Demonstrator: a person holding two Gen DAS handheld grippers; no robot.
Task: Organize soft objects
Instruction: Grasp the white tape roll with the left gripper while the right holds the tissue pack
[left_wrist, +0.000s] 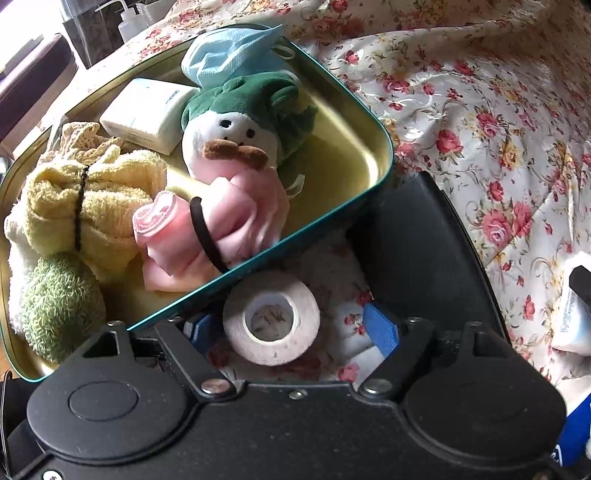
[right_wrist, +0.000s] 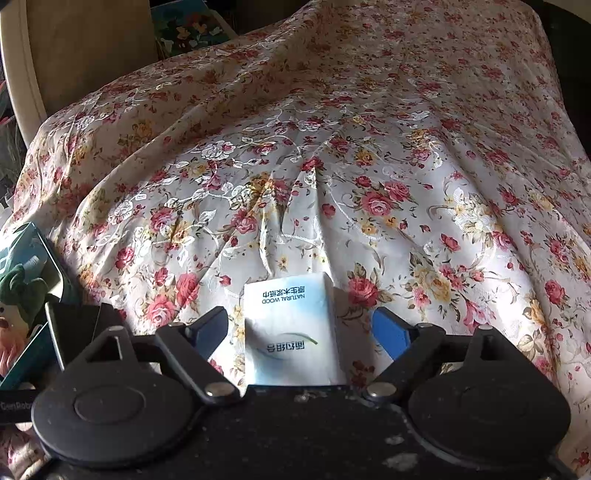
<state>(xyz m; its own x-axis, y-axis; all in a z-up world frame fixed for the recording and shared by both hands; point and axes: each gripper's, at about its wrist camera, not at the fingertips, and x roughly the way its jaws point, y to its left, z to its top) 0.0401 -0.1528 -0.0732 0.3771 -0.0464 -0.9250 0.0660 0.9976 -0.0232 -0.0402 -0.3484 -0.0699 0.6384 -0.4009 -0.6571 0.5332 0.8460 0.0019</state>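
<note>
While tin (left_wrist: 369, 110) holds plush (left_wrist: 236, 122), towels | left gripper (left_wrist: 291, 328), right gripper (right_wrist: 299, 328) spread

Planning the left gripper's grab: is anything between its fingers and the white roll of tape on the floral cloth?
Nothing visible. The white roll of tape lies between the left gripper's blue fingers, with only floral cloth around it; the teal tin's rim sits just beyond.
</note>
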